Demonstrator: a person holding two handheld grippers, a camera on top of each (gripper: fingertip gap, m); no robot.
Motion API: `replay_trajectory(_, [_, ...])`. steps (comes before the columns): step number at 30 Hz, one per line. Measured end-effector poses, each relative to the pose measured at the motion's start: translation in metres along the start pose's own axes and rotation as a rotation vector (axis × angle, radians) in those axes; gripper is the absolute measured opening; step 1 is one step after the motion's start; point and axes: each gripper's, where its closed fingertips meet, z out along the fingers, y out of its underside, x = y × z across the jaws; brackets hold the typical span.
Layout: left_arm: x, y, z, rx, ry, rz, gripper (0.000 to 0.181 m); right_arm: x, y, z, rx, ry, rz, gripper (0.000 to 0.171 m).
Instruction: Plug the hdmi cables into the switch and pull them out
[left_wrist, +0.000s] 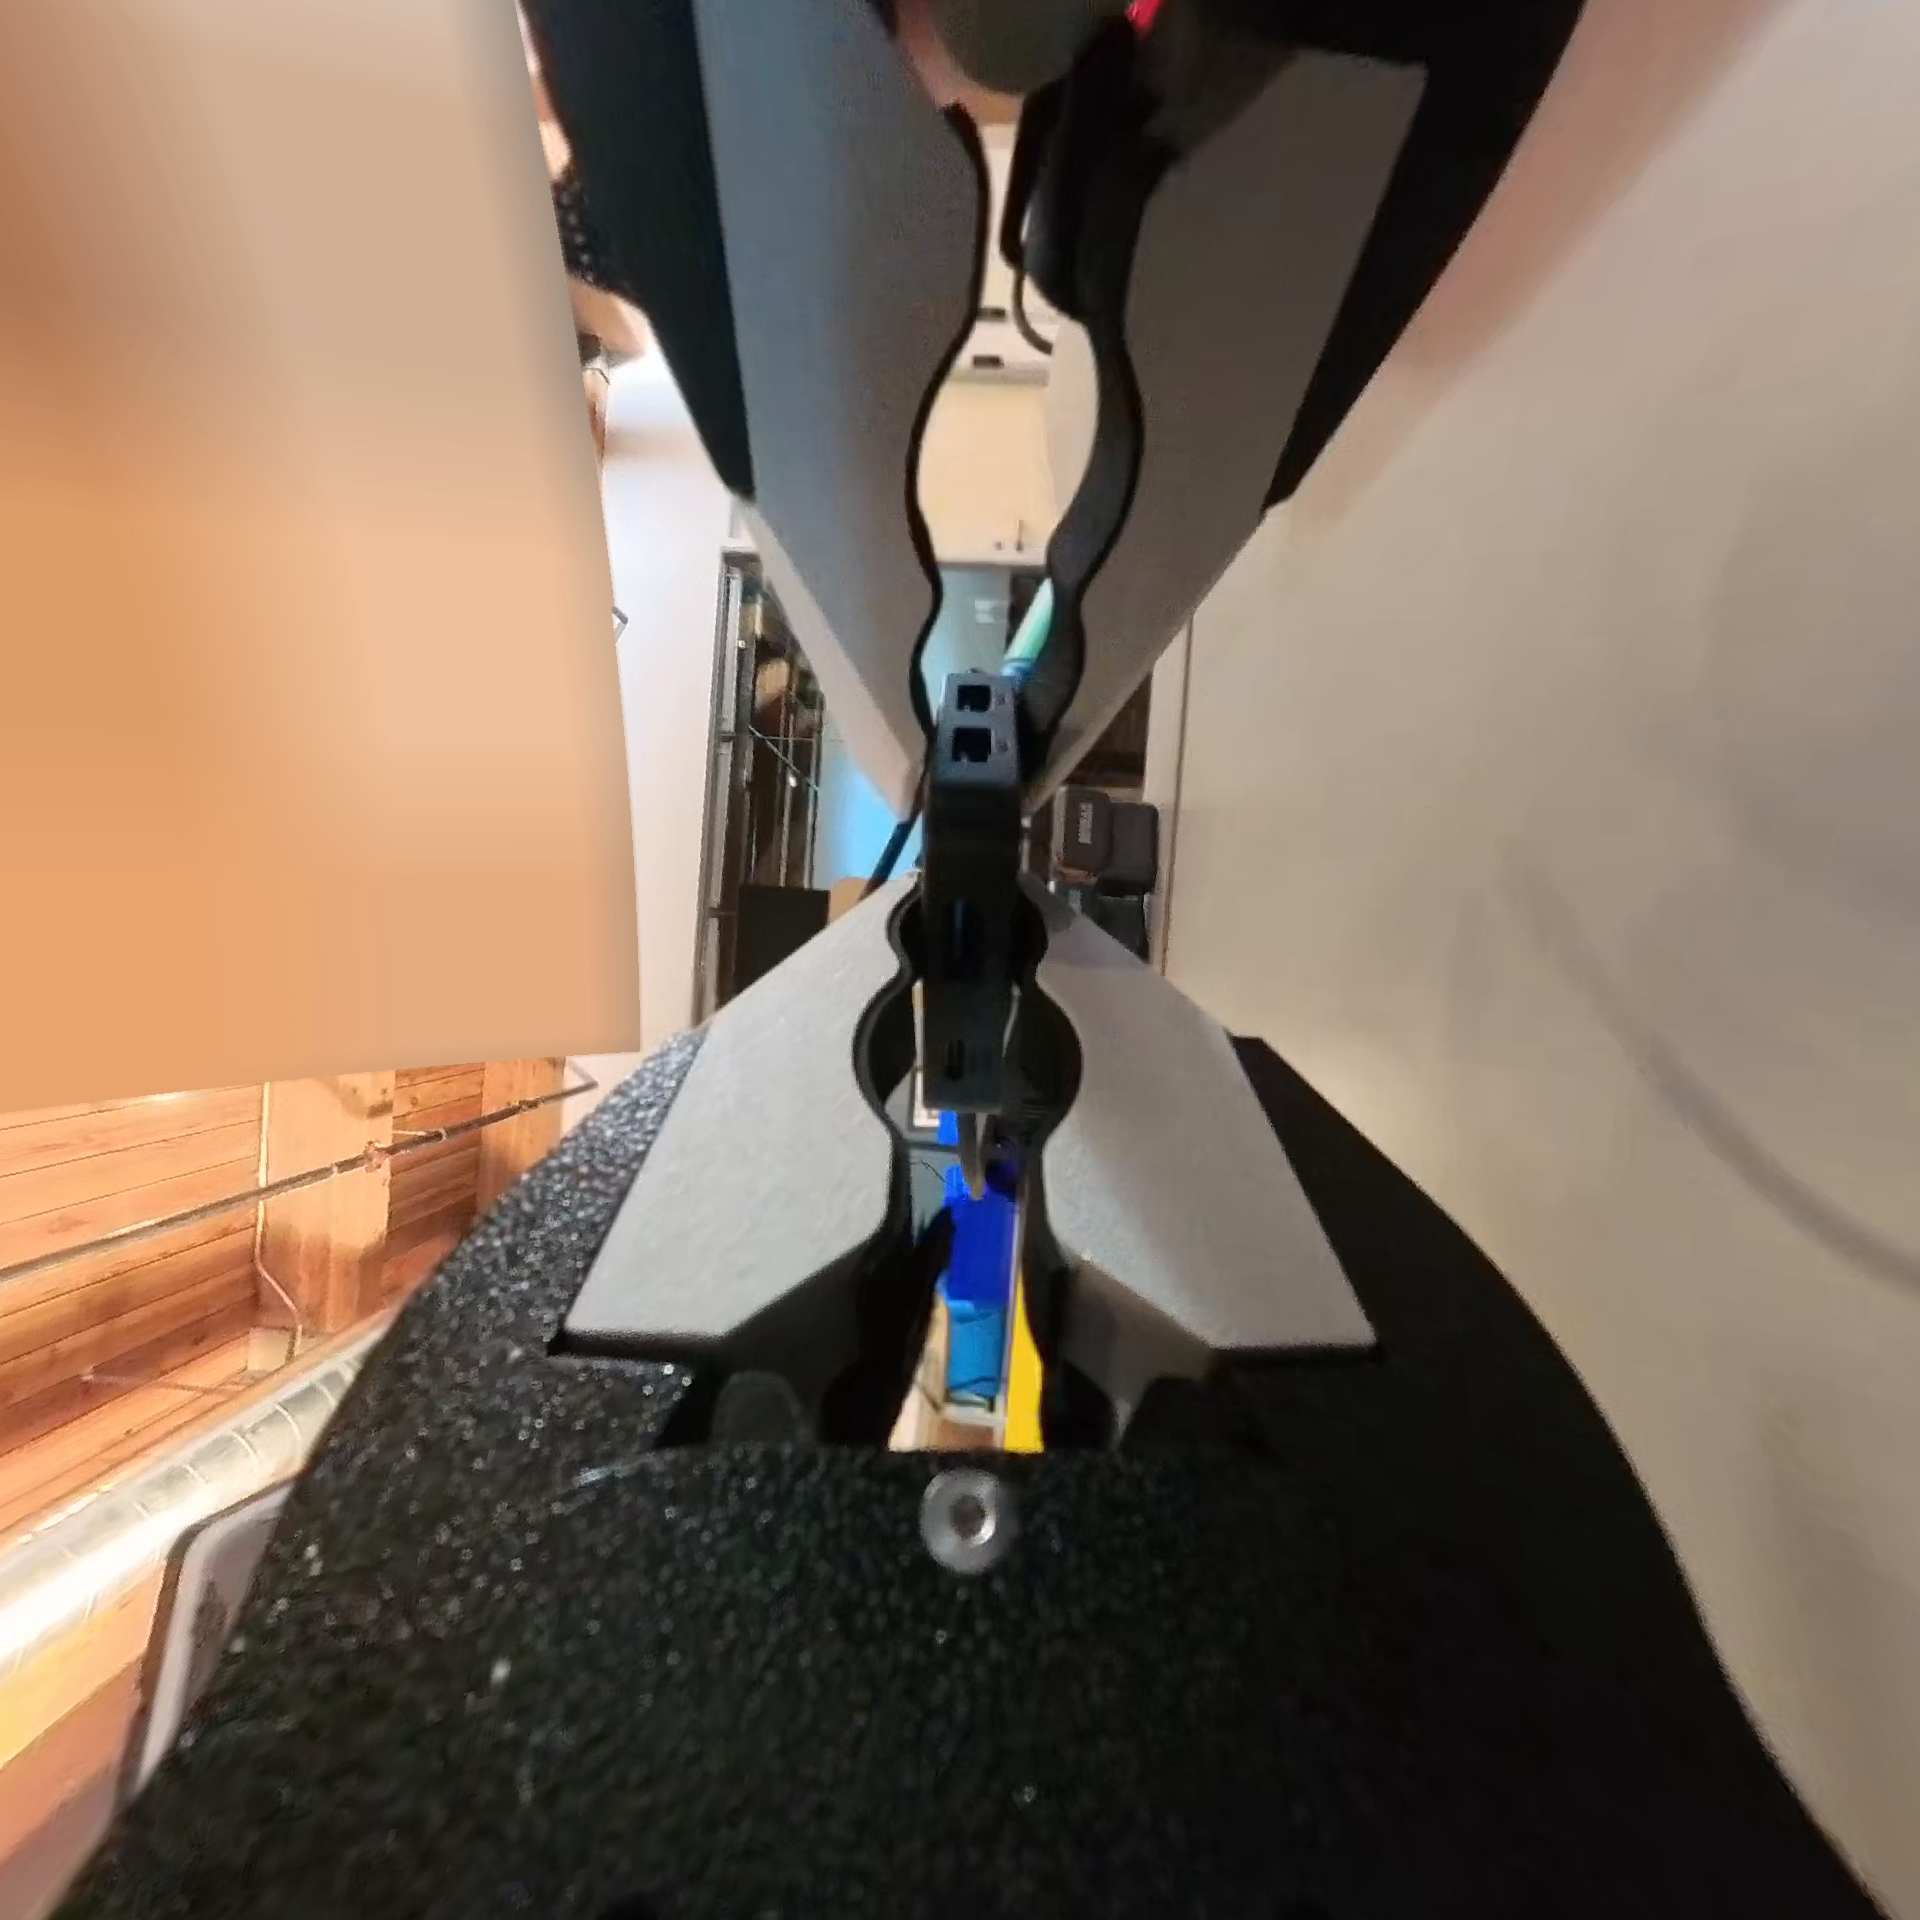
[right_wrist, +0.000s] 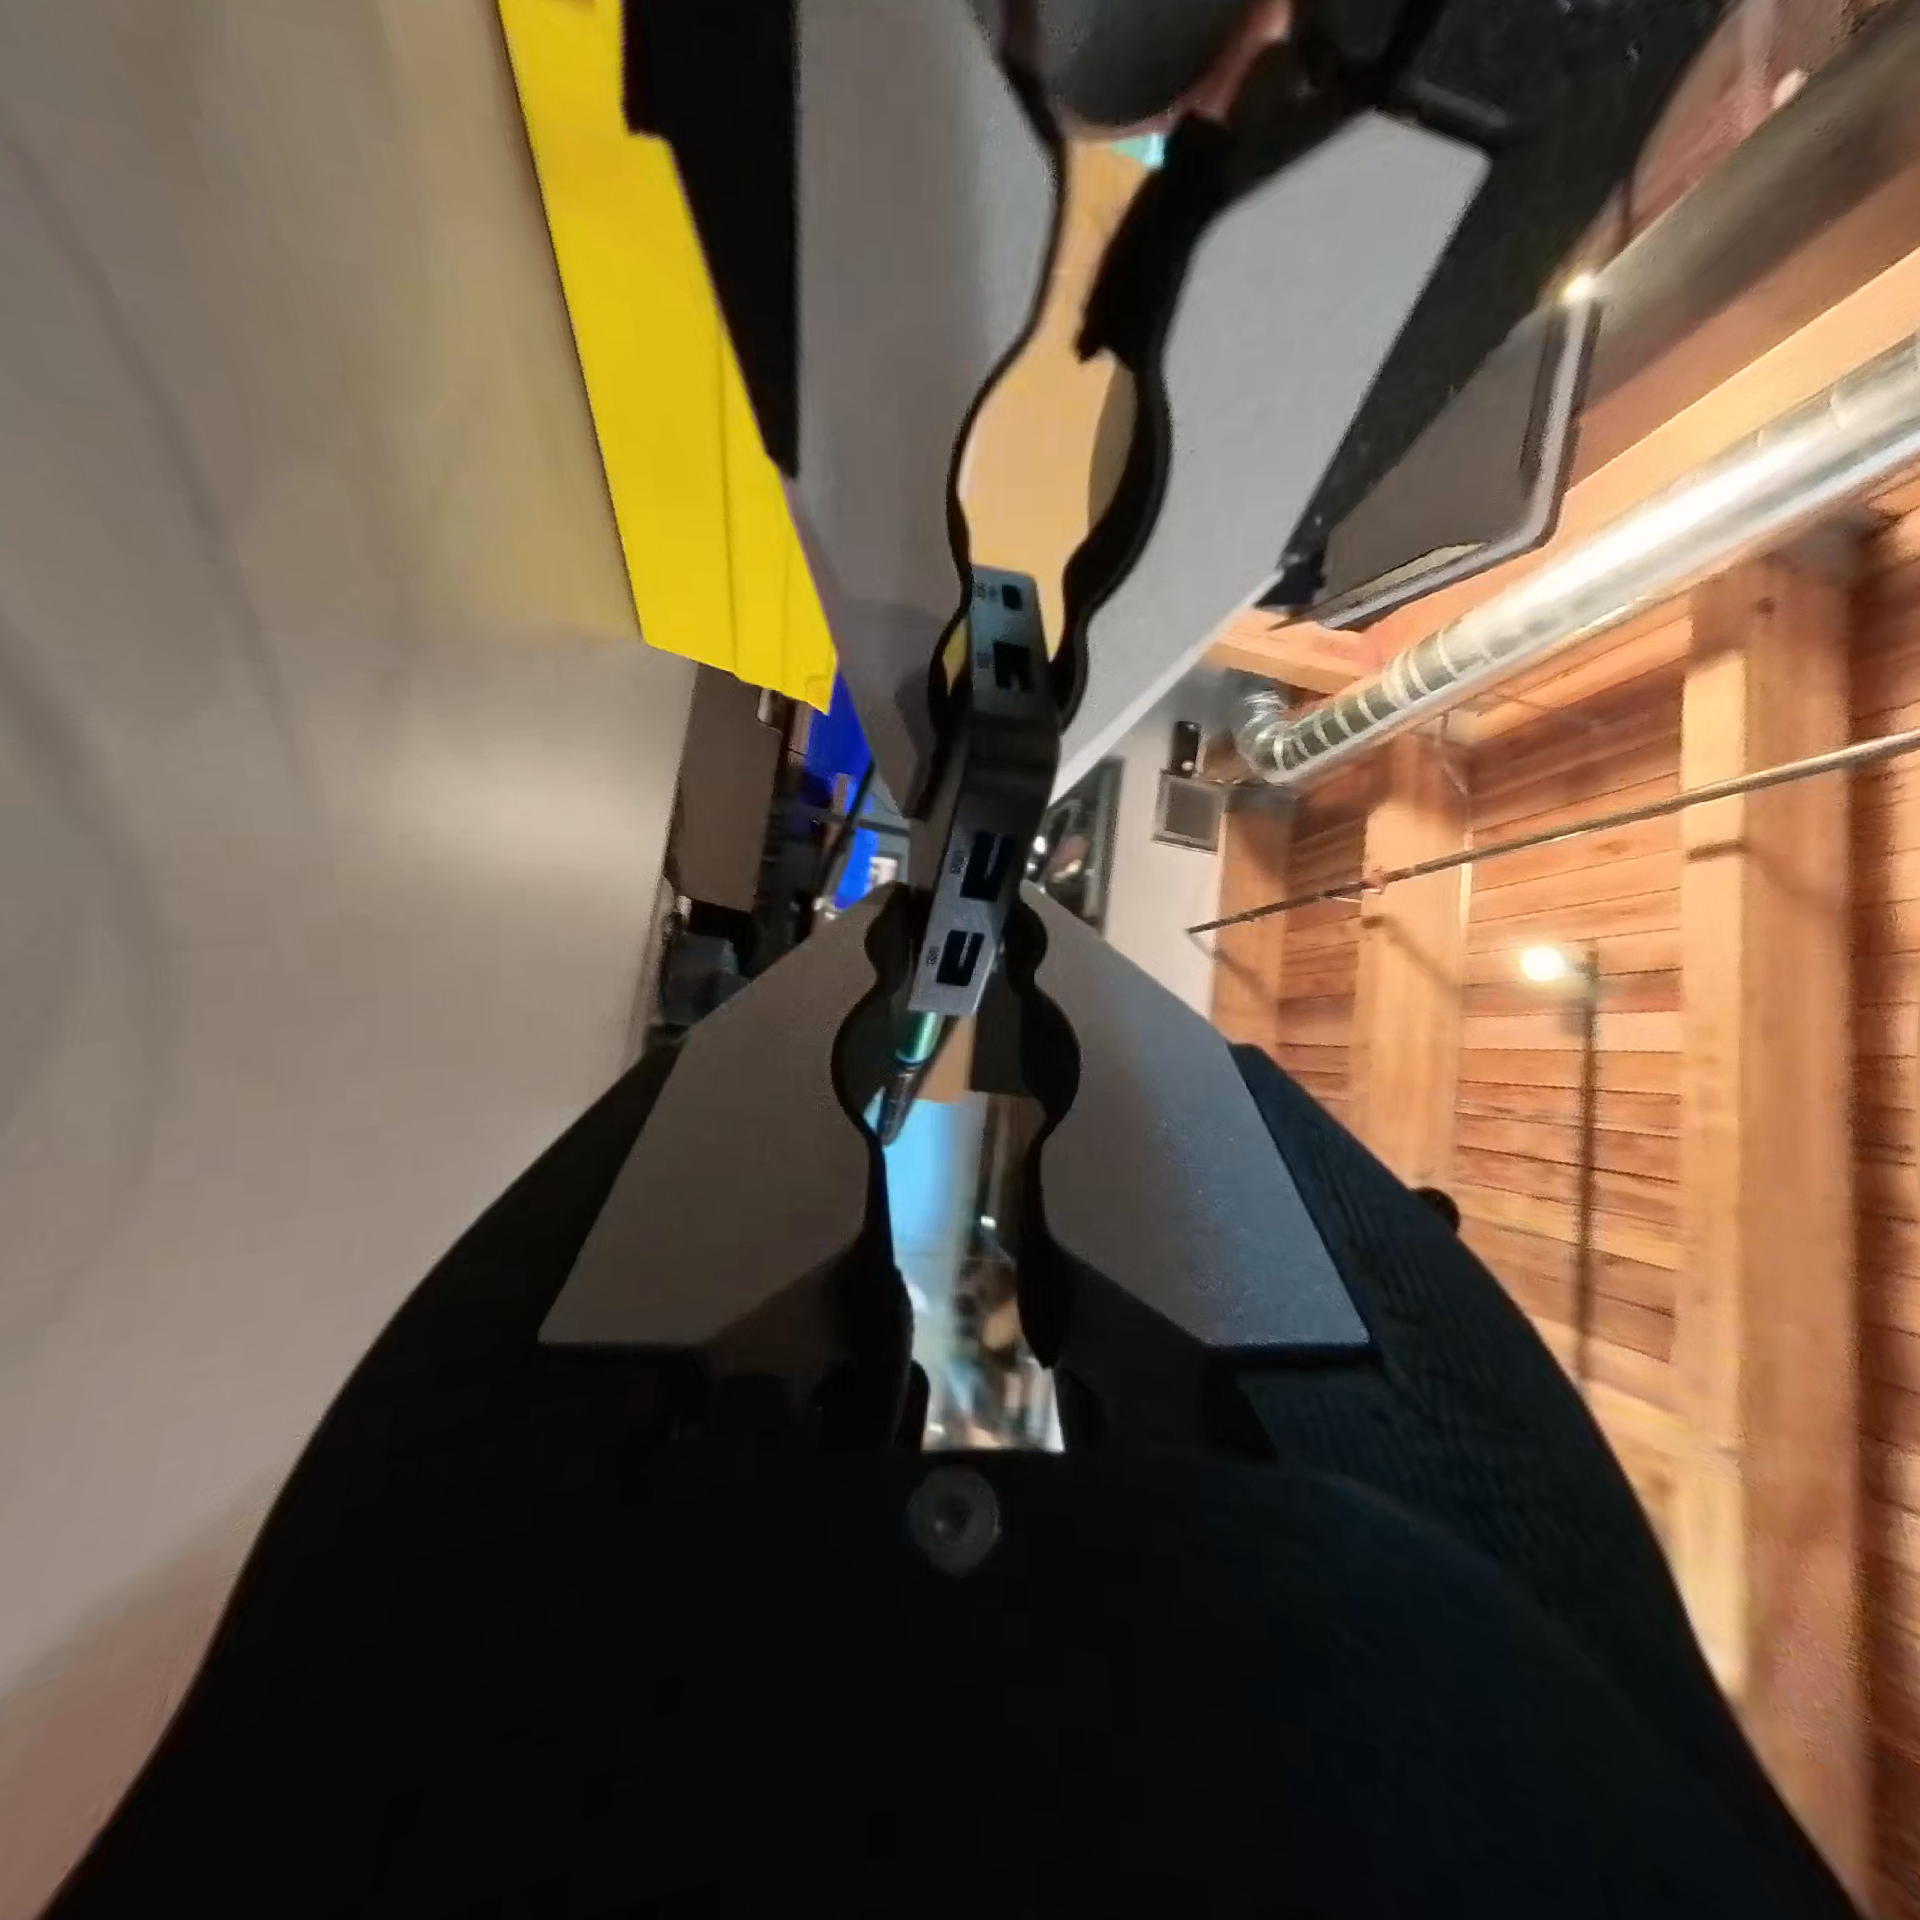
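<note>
in the left wrist view, nearest the lens, the left gripper (left_wrist: 971, 914) has its own grey fingers (left_wrist: 790, 1122) running up from 6 o'clock toward the centre, their jaws pressed onto the narrow sides of a slim black box, the switch (left_wrist: 971, 821). the switch stands edge-on between them, two small square ports showing on its top end toward 12 o'clock. beyond it, the facing pair of fingers comes down from 12 o'clock and meets the same box.

in the right wrist view the arrangement mirrors this: the right gripper (right_wrist: 971, 894) pinches the switch (right_wrist: 987, 758) from 6 o'clock, the box tilted slightly, its grey port face showing dark slots at the centre and another pair higher up toward 12 o'clock. a thin green-and-metal stem (right_wrist: 914, 1060) sits just under the box; what it is cannot be told.

farther off, a yellow panel (right_wrist: 686, 416) lies at 10 o'clock and timber walling with a silver duct (right_wrist: 1558, 613) at 3 o'clock.

no hdmi cable or plug can be made out in either view, and the visible slots look empty. the step in hand seems to be holding and presenting the switch with both tools. judging from this, the next move calls for one gripper to let go, fetch a plug and line it squarely with a slot while the other steadies the box.
</note>
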Motion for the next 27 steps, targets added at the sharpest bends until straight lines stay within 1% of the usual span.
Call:
replay_trajectory(2, [-0.002,-0.001,-0.001,0.029,-0.041,-0.006,0.012,-0.001,0.0,0.0,0.018,-0.01,0.057,0.013])
replay_trajectory(3, [-0.004,-0.002,-0.002,0.043,-0.067,-0.026,0.015,0.001,0.002,-0.001,0.02,-0.005,0.053,0.013])
replay_trajectory(6, [-0.013,0.005,-0.004,0.042,-0.141,-0.142,0.037,0.002,0.021,0.0,-0.032,-0.004,0.05,0.011])
replay_trajectory(8, [-0.016,0.014,-0.003,0.039,-0.165,-0.271,0.047,0.003,0.039,0.0,-0.075,-0.006,0.068,0.011])
replay_trajectory(10, [-0.012,0.022,-0.002,0.056,-0.158,-0.433,0.048,0.011,0.061,-0.004,-0.126,0.007,0.098,0.011])
replay_trajectory(13, [0.004,0.032,0.0,0.082,-0.111,-0.655,0.045,0.042,0.098,-0.017,-0.21,0.088,0.149,0.012])
replay_trajectory(15, [0.015,0.039,0.003,0.086,-0.073,-0.759,0.043,0.062,0.126,-0.031,-0.271,0.133,0.192,0.012])
replay_trajectory(17, [0.013,0.045,0.005,0.079,-0.072,-0.821,0.044,0.072,0.158,-0.046,-0.338,0.128,0.262,0.011])
replay_trajectory(20, [0.015,0.05,0.006,0.081,-0.053,-0.889,0.042,0.073,0.212,-0.073,-0.422,0.06,0.48,0.011])
replay_trajectory(22, [0.016,0.052,0.007,0.078,-0.045,-0.91,0.041,0.068,0.246,-0.089,-0.425,0.001,0.676,0.012])
replay_trajectory(24, [0.018,0.052,0.008,0.078,-0.034,-0.924,0.041,0.053,0.277,-0.1,-0.416,-0.112,0.875,0.011])
replay_trajectory(27, [0.019,0.052,0.008,0.081,-0.024,-0.938,0.039,0.021,0.311,-0.108,-0.363,-0.318,1.102,0.012])
